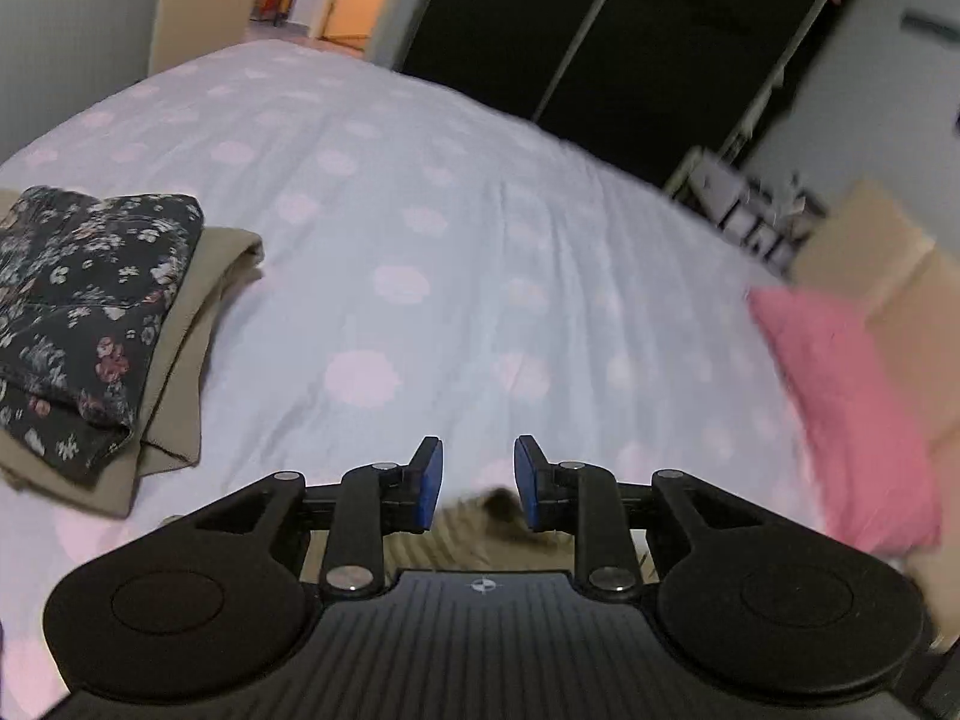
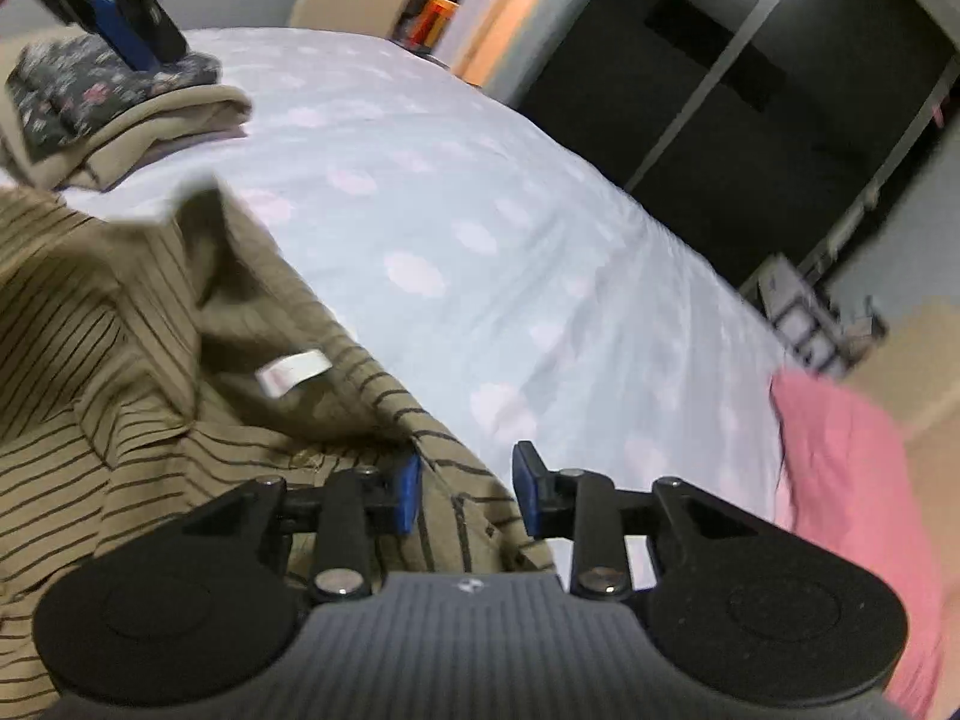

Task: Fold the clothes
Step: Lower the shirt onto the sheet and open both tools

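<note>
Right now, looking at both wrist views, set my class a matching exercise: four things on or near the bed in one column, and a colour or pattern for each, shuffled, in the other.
Things:
1. Top folded garment
2. Garment under it
3. Shirt by the right claw
4. Cloth at the bed's right edge

Looks:
A. Pink
B. Tan with dark stripes
C. Dark with small flowers
D. Plain beige

Pairs: 1-C, 2-D, 3-B, 4-A
</note>
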